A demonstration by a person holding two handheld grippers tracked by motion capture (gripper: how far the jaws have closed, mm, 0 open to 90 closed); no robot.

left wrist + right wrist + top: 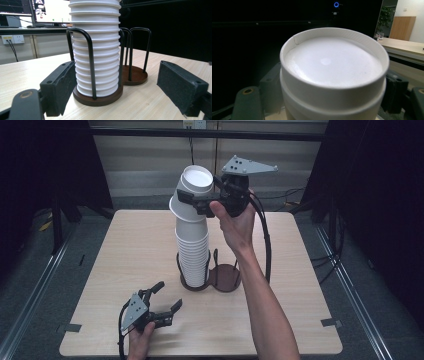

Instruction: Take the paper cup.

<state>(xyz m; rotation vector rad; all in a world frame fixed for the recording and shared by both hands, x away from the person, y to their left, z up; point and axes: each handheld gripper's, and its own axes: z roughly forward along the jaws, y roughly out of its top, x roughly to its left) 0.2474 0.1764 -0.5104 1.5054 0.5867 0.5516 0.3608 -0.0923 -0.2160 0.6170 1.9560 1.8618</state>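
A tall stack of upturned white paper cups (192, 252) stands in the left ring of a dark double holder (225, 277) at mid-table. The top cups (194, 185) lean left, off the column's line. My right gripper (194, 202) is shut on them from the right, high above the table. In the right gripper view the topmost cup's base (332, 62) sits between my jaws, a second cup nested under it. My left gripper (168, 295) rests open near the table's front left. In its view the cup stack (96, 50) and the holder (100, 100) stand just beyond the pads (62, 85).
The holder's right ring (227, 272) has nothing in it, with black wire loops (140, 50) around it. The wooden table (125, 250) has bare room on every side of the holder. Cables trail from both grippers. Monitors (50, 11) stand behind the table.
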